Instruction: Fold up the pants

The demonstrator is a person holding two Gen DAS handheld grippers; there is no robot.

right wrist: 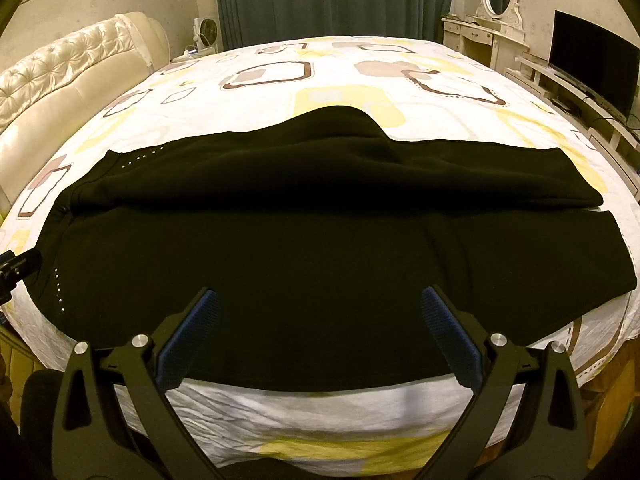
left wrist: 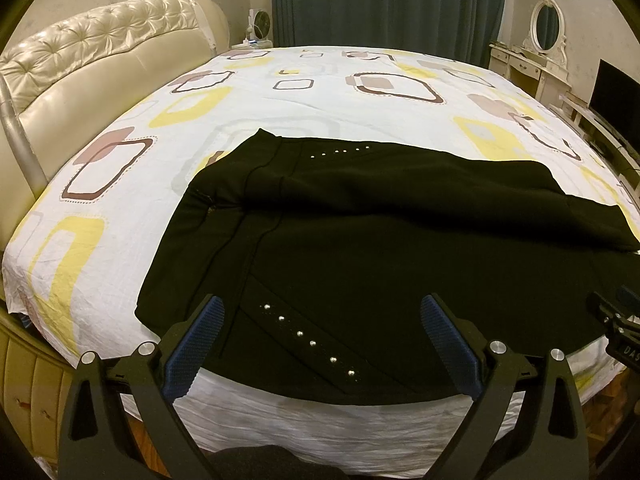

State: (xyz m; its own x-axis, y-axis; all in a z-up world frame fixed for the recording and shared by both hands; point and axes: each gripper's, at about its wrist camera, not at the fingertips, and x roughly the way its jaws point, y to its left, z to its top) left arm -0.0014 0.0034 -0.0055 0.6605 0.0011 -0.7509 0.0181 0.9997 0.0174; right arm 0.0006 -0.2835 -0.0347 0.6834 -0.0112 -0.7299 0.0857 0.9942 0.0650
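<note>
From the left wrist camera, the left gripper (left wrist: 320,340) hovers with its jaws spread wide and nothing between them, above the near edge of the black pants (left wrist: 360,248), which lie across the patterned bed sheet (left wrist: 280,96). Directly ahead of the blue pads runs a diagonal row of silver studs (left wrist: 308,340) at what looks like a pocket; a second row of studs (left wrist: 340,151) shows on the far leg, which lies partly overlapping the near one. From the right wrist camera, the right gripper (right wrist: 320,336) is likewise wide open and empty, poised over the near hem edge further along the legs, with the far leg bunched into a hump (right wrist: 344,120). The next step is probably pinching this near edge: both grippers should bite only the top layer's edge together, at matching depth, and lift evenly so the fold lands square over the far leg.
</note>
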